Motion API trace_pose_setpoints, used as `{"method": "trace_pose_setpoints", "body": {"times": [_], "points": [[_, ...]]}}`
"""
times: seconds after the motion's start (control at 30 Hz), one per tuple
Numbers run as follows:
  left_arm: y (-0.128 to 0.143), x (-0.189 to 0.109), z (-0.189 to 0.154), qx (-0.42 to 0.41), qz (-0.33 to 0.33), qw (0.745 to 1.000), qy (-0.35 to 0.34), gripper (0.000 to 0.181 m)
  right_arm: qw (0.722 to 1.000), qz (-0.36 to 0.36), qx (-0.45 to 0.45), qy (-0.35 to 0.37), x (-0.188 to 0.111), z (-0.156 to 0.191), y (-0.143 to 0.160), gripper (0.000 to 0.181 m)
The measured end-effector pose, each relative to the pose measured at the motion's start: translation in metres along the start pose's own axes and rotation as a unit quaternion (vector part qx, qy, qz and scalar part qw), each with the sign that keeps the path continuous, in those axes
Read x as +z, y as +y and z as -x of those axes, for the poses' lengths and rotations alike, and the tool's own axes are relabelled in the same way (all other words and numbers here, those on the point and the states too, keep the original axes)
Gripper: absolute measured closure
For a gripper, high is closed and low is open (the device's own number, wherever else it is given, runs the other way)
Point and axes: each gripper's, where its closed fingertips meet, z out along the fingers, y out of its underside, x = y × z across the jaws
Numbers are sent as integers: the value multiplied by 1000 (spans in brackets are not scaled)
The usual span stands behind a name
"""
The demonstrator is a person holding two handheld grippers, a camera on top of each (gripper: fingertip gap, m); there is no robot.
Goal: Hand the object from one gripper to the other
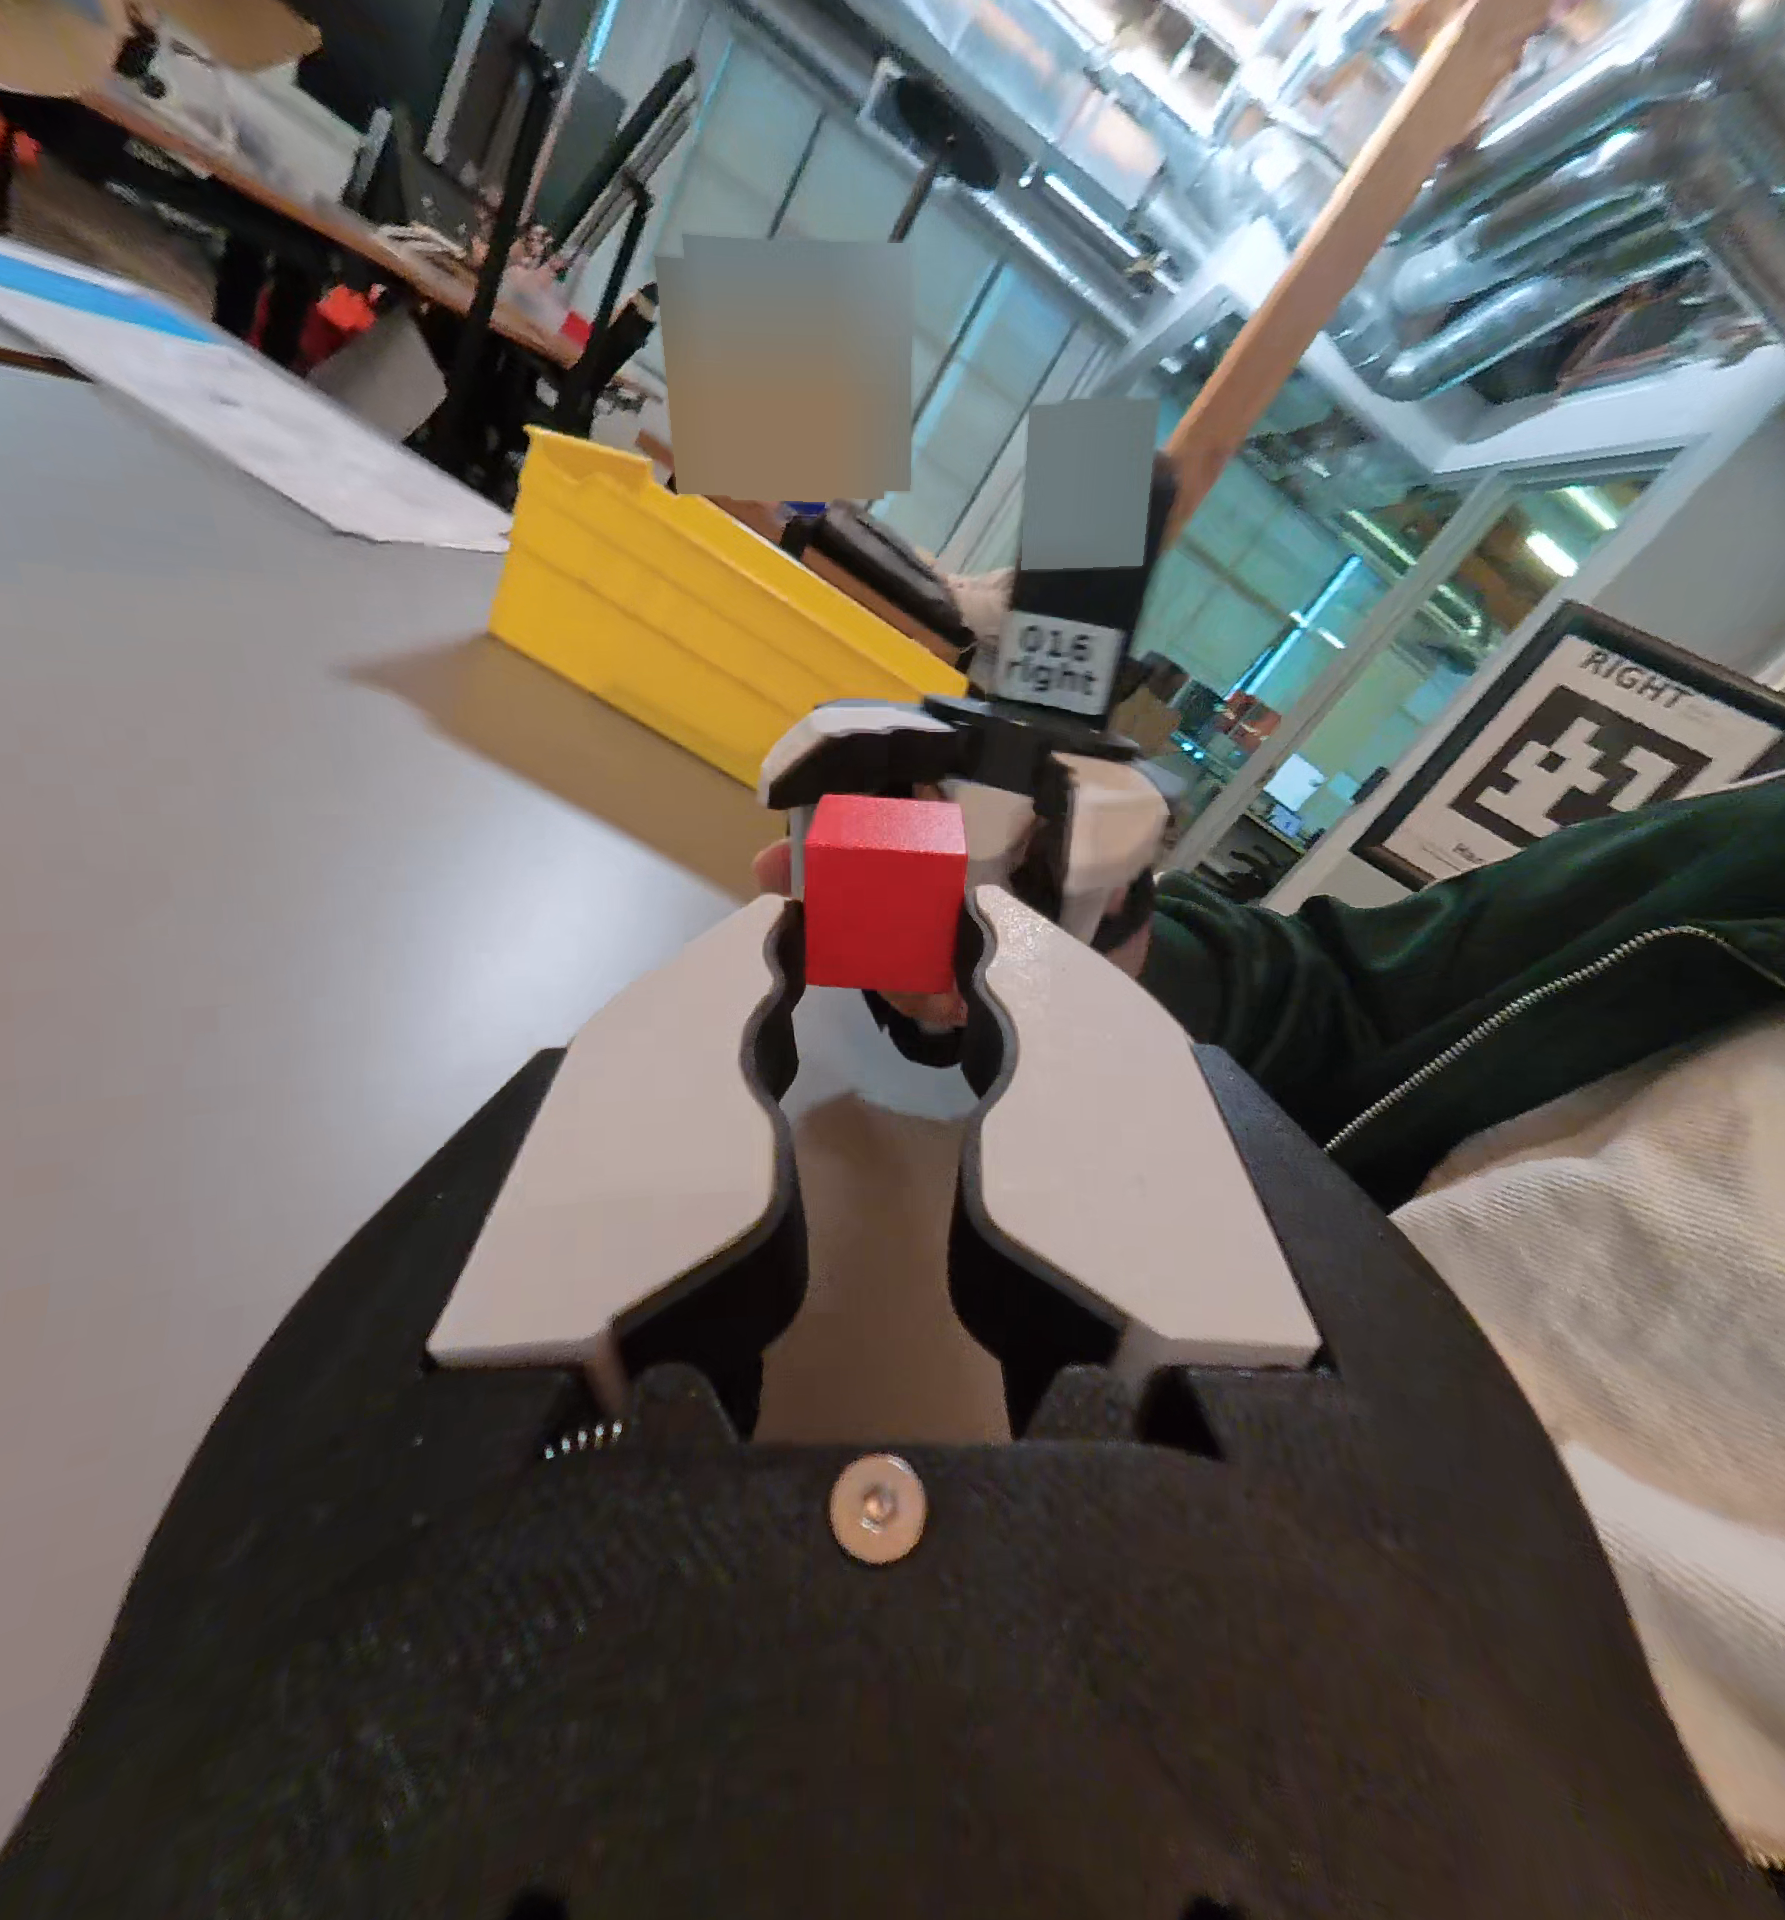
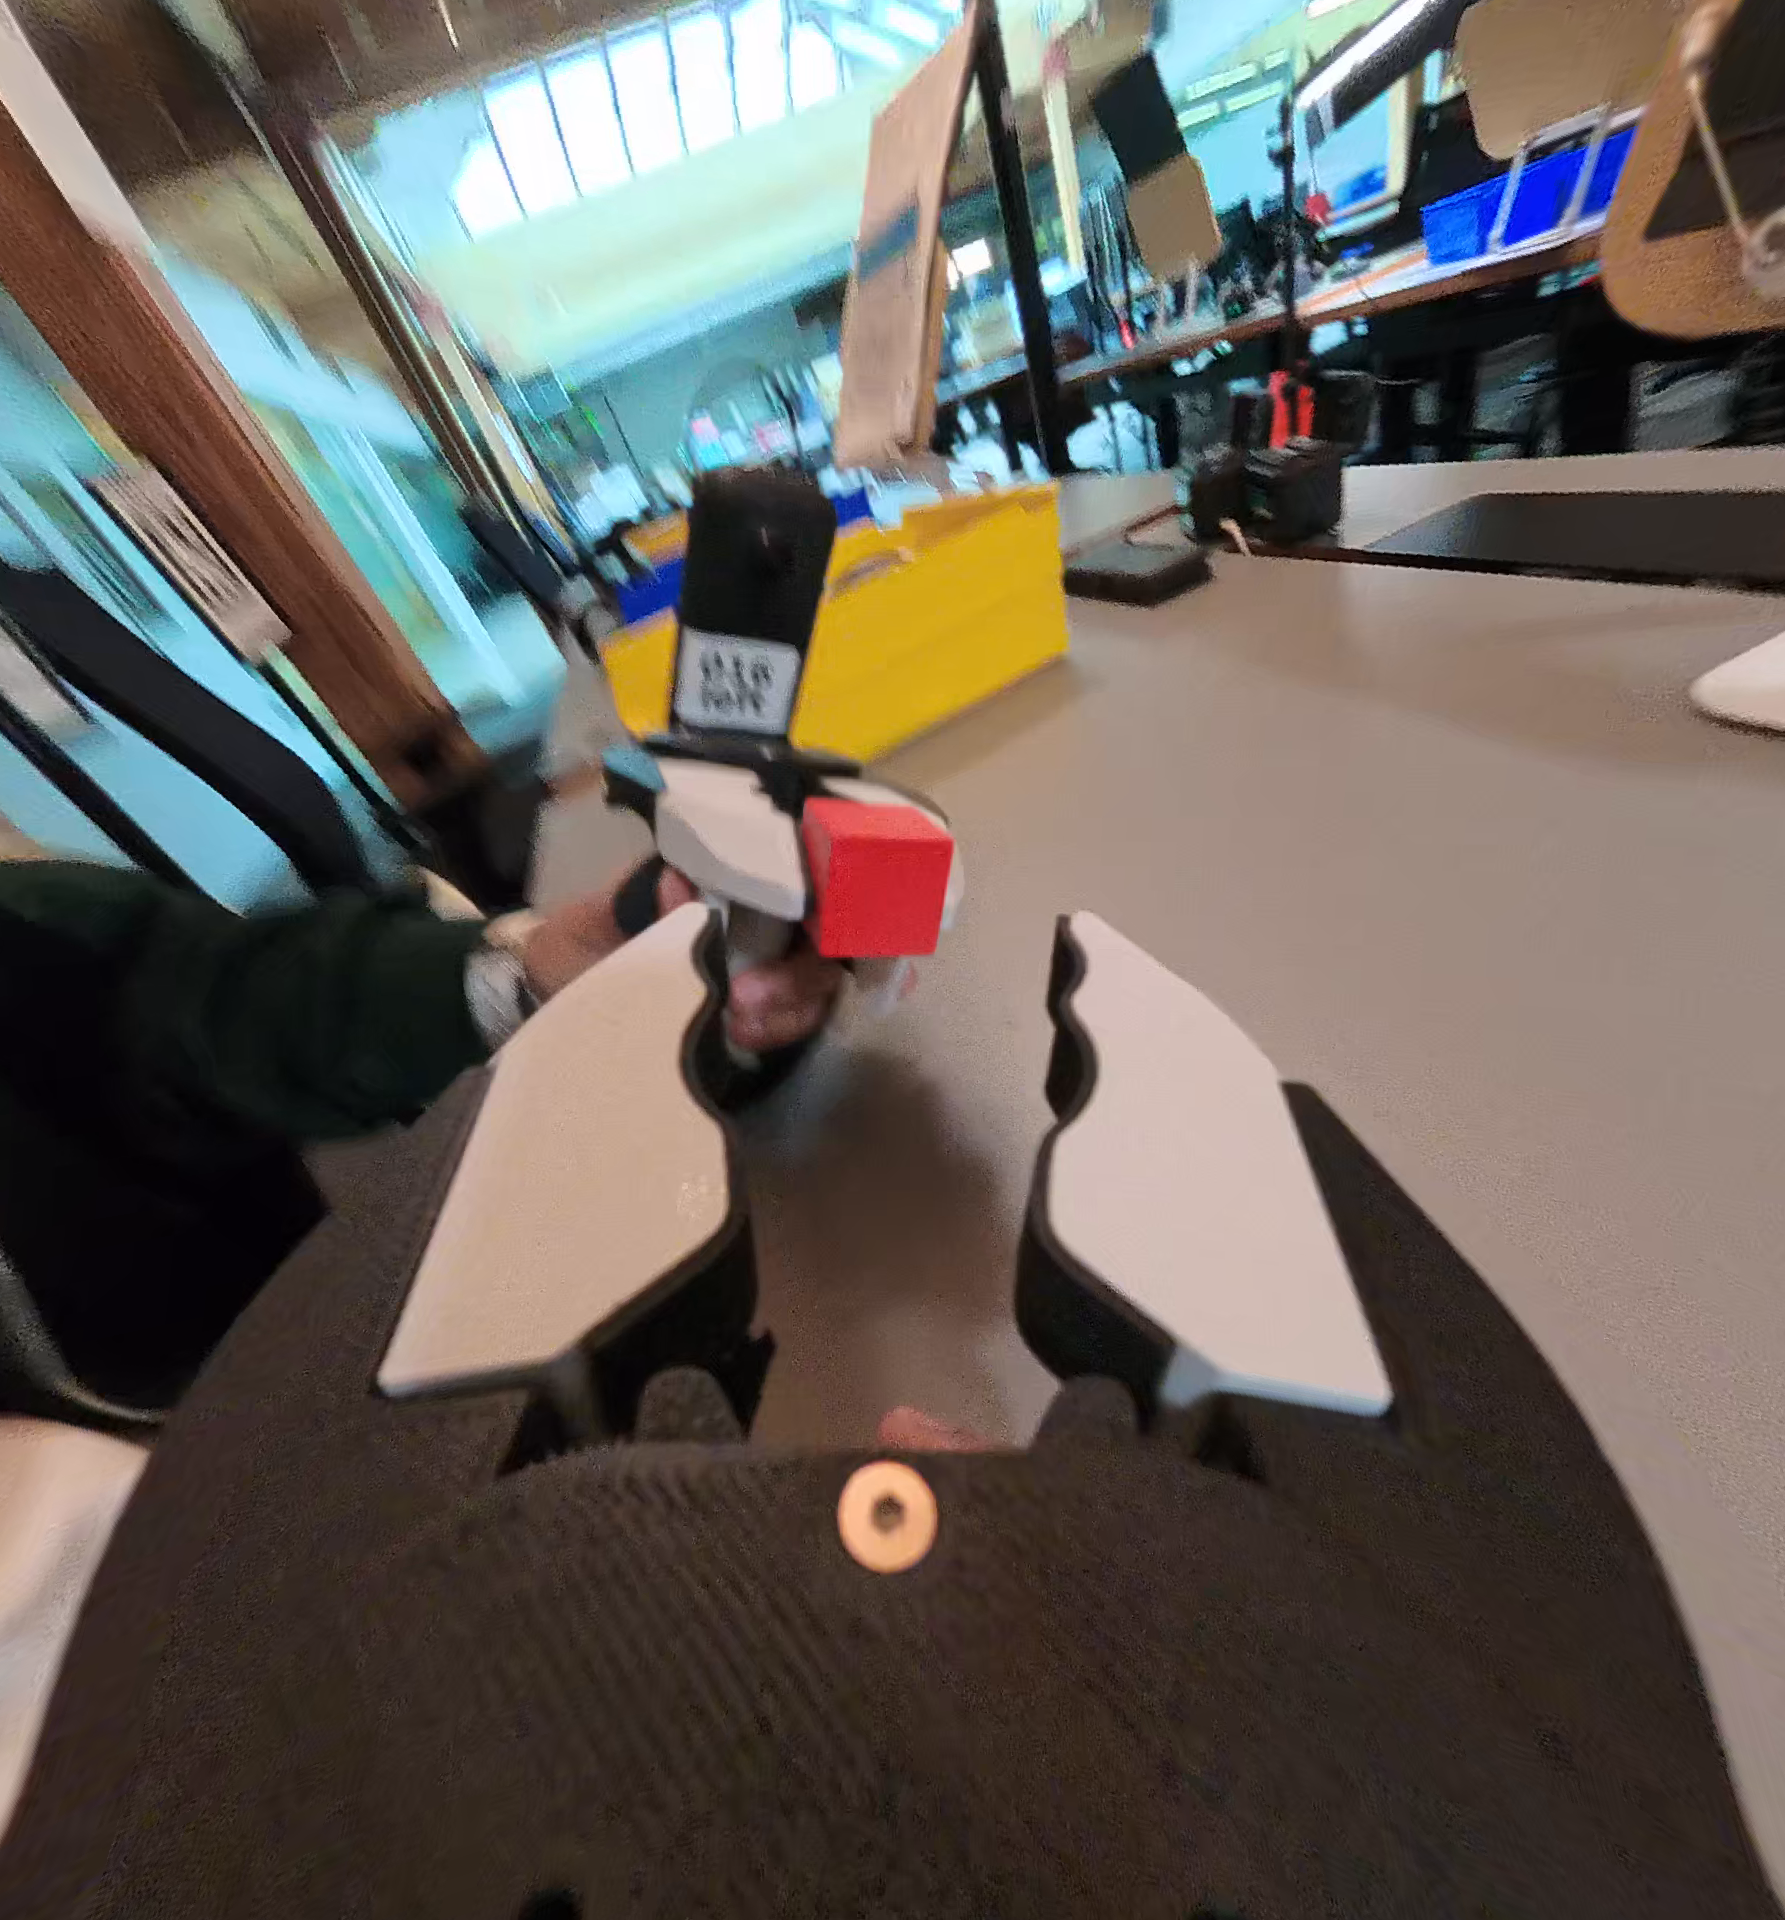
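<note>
Left wrist view: the left gripper is seen clenched on the red cube, whose lower part is pinched between the two grey fingertips while its top stands clear above them. The cube is held in the air above the grey table.

Just behind the cube, the right gripper is faced toward it and is held by a hand in a dark green sleeve. From the right wrist view, the right gripper is shown released, its fingers spread wide with a bare gap between them. The cube is seen just beyond its tips, nearer the finger on the picture's left, and is touched by neither.

Farther back on the table, a yellow bin is seen. Workbenches are seen blurred beyond it.
</note>
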Motion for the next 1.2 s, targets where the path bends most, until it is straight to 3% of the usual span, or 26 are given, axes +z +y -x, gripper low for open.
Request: {"method": "trace_pose_setpoints", "body": {"times": [0.1,0.27,0.37,0.77,0.9,1.03,1.2], "points": [[2,5,-9,-2,2,1000,24,152,996,-33,76,-34,-4,0,-7,128],[9,13,-18,-9,14,999,42,153,997,-14,61,-53,2,12,-2,139],[11,16,-21,-6,16,999,46,153,995,-12,69,-64,3,18,-1,155],[9,16,-24,4,1,999,53,153,996,7,67,-61,3,20,-2,155],[6,14,-13,11,-13,1000,17,128,998,-14,49,-41,-5,17,-19,155],[2,10,-7,12,-20,1000,-2,124,999,-29,-26,30,-37,8,-63,155],[2,11,-5,2,-21,1000,-3,120,959,-11,-157,235,-138,-29,-148,154]]}}
